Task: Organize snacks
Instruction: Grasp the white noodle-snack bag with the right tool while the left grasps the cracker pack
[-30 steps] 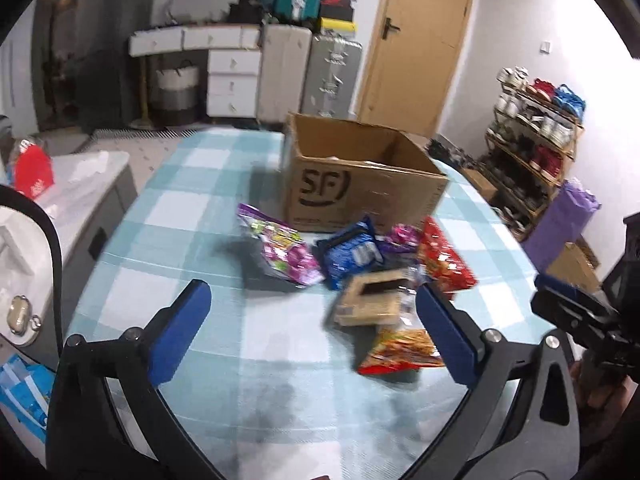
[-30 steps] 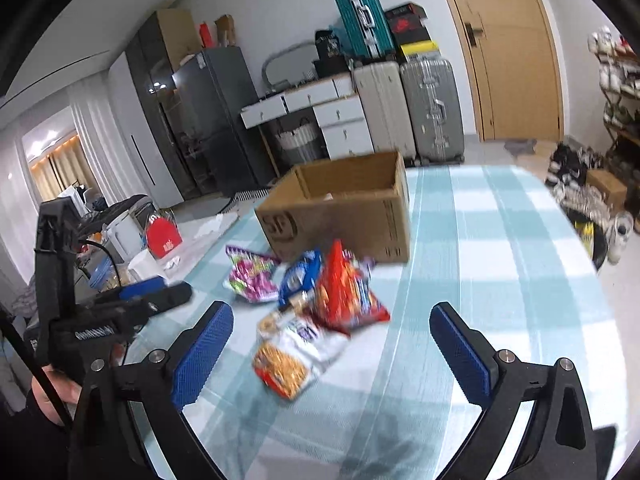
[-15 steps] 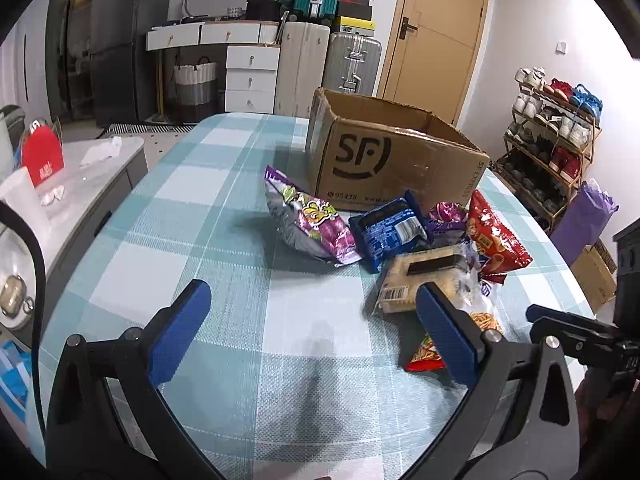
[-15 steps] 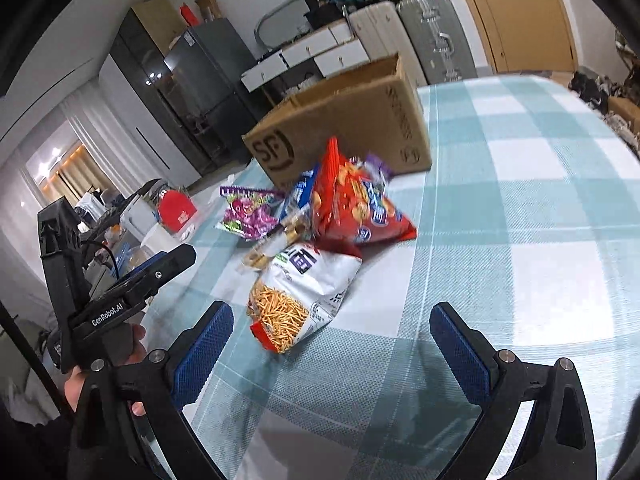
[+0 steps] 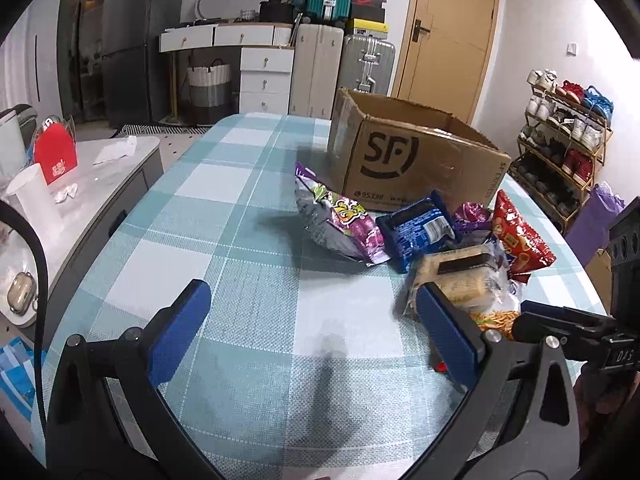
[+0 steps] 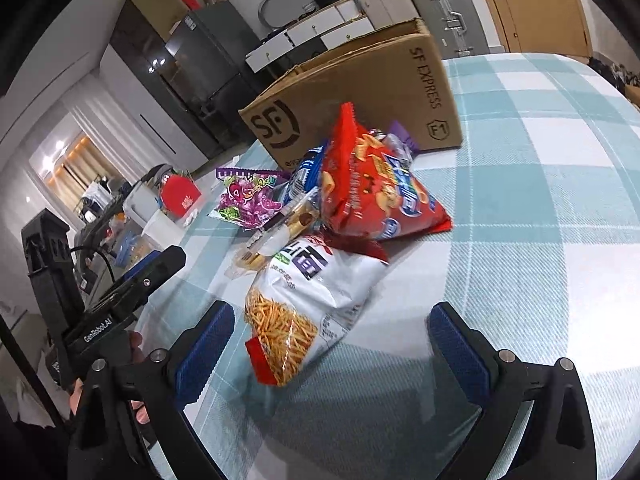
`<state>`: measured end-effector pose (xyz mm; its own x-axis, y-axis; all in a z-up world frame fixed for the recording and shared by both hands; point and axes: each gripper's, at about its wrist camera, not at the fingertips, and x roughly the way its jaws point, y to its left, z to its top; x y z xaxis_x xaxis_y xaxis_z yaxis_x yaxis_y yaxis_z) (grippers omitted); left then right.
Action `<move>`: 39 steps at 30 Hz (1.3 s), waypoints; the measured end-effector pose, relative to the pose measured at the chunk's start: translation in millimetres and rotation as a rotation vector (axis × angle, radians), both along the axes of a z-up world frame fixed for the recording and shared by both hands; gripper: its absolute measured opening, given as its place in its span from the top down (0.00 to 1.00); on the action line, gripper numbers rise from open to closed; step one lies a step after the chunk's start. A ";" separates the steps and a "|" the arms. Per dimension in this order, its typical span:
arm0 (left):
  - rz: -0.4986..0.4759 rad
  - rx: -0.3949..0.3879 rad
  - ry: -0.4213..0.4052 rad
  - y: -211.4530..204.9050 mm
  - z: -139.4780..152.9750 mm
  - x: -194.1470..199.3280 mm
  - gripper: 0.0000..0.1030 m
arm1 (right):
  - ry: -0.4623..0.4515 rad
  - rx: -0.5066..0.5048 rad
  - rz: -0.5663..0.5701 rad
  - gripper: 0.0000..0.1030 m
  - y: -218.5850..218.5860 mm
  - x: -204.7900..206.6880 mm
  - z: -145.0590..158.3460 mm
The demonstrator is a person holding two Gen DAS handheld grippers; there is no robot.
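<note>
Right tongs (image 6: 330, 344) spread wide, empty, straddling the near end of the noodle-snack bag (image 6: 308, 300), apparently lined up for pickup. Left tongs (image 5: 312, 332) also wide, empty. Cardboard box (image 6: 360, 92) stands beyond the pile.

Even indoor light, soft shadows, fisheye-warped edges.

1 cardboard box (image 5: 412, 168) beyond both grippers, 6 snack bags in front of it: 1 purple (image 5: 340, 226), 1 blue (image 5: 418, 230), 1 small purple (image 5: 472, 216), 1 red (image 6: 368, 188), 1 clear w/ biscuits (image 5: 460, 276), 1 white w/ sticks (image 6: 308, 296), 2 open grippers
</note>
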<state>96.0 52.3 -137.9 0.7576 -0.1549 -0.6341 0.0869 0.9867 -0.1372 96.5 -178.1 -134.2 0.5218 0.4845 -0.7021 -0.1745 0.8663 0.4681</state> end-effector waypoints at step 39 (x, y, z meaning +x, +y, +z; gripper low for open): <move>0.068 -0.115 0.044 27.8 -6.8 0.7 0.01 | -0.053 -0.121 -0.012 0.49 12.0 -8.2 -2.5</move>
<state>96.7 80.1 -144.7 0.7407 -0.1777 -0.6479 0.0120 0.9677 -0.2517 88.2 -166.1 -136.7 0.5647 0.3910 -0.7268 -0.1852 0.9182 0.3502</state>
